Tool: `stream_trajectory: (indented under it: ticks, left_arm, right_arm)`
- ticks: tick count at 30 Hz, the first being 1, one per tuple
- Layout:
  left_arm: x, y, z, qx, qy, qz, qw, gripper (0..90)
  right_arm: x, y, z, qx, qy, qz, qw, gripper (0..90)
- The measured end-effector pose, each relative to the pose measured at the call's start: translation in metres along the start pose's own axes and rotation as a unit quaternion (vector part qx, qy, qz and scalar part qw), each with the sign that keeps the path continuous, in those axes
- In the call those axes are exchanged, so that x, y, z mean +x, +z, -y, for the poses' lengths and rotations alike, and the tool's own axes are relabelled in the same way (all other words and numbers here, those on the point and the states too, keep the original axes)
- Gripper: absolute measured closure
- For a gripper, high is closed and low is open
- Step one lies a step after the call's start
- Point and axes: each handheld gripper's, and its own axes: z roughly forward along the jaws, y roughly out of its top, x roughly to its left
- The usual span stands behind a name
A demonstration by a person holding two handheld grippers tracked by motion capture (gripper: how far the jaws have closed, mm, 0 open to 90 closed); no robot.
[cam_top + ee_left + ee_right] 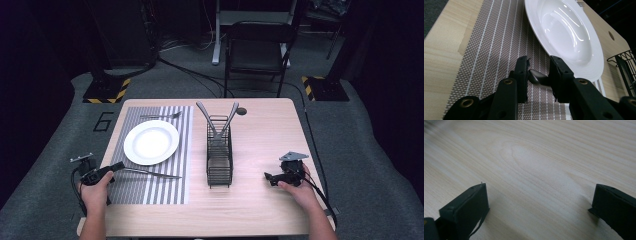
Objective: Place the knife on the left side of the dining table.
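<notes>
The left gripper [118, 167] sits low at the desk's left edge, jaws narrowly apart; the right gripper [270, 178] rests with jaws spread wide.

A lab: hazard-striped rig bases [106, 92], floor cables [190, 72] and a numbered floor mark [103, 121].

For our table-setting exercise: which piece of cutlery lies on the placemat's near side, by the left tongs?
The knife, lying flat between the plate and the table's near edge, its handle between the left tongs. The fork lies beyond the plate; two others stand in the wire caddy.
</notes>
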Motion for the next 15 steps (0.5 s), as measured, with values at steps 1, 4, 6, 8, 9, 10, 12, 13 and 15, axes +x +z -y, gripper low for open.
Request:
stream_trajectory:
  ticks: [1,4,6,8,9,10,12,13,15]
  left_arm:
    - [0.001,0.001,0.000,0.001,0.002,0.000,1.0000,68.5]
    - [0.003,0.002,0.001,0.004,-0.004,-0.004,1.0000,68.3]
    - [0.005,0.003,0.002,0.006,-0.004,-0.005,1.0000,68.2]
    - [0.006,0.003,0.004,0.008,-0.005,-0.008,0.9999,68.1]
    - [0.007,0.003,0.005,0.009,-0.008,-0.008,0.9999,68.0]
    - [0.008,0.004,0.005,0.012,-0.006,-0.009,0.9999,68.0]
    - [0.009,0.005,0.006,0.014,-0.009,-0.011,0.9998,67.7]
    - [0.011,0.006,0.006,0.016,-0.006,-0.011,0.9998,67.7]
    - [0.012,0.007,0.007,0.018,-0.006,-0.011,0.9998,67.4]
  right_arm:
    - [0.000,0.000,0.000,0.000,0.000,0.000,1.0000,0.0]
    - [0.000,0.000,0.000,0.000,0.000,0.000,1.0000,0.0]
    - [0.000,0.000,0.000,0.001,0.002,0.000,1.0000,0.0]
    - [0.000,0.000,0.000,0.000,0.000,0.000,1.0000,0.0]
    - [0.000,0.000,0.000,0.000,0.000,0.000,1.0000,0.0]
    - [0.000,0.000,0.000,0.001,0.001,0.000,1.0000,0.0]
    - [0.000,0.000,0.000,0.001,0.001,0.000,1.0000,0.0]
    - [0.000,0.000,0.000,0.002,0.002,0.001,1.0000,0.0]
    - [0.000,0.000,0.000,0.000,0.000,0.000,1.0000,0.0]
